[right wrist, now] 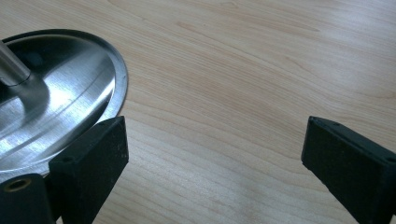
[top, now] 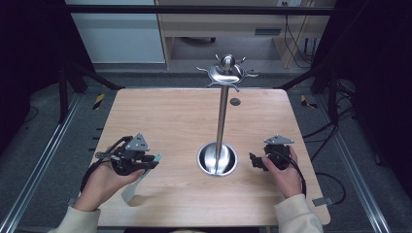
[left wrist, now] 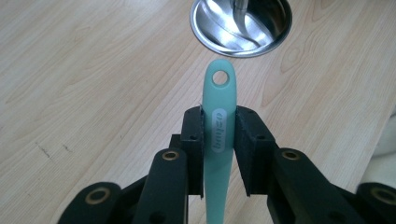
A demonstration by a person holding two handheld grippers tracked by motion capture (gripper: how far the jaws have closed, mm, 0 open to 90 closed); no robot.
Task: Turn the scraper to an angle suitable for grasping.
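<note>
A teal utensil handle (left wrist: 219, 93) with a hanging hole at its tip is clamped between the jaws of my left gripper (left wrist: 219, 130). In the high view my left gripper (top: 149, 159) is at the table's front left, the teal tip (top: 159, 157) pointing right and the utensil's pale blade (top: 133, 187) hanging below the hand. A steel hanging stand (top: 222, 116) rises from a round base (top: 201, 158) in the middle and is topped by a ring of hooks (top: 226, 73). To the right of the base, my right gripper (top: 253, 160) stands open and empty (right wrist: 215, 144) just above the wood.
The stand's shiny base (left wrist: 240, 28) lies ahead of the teal tip, and its rim (right wrist: 60, 107) sits close to the right gripper's left jaw. A small dark disc (top: 235, 101) lies on the far part of the wooden table (top: 160, 116). Black frame bars surround the table.
</note>
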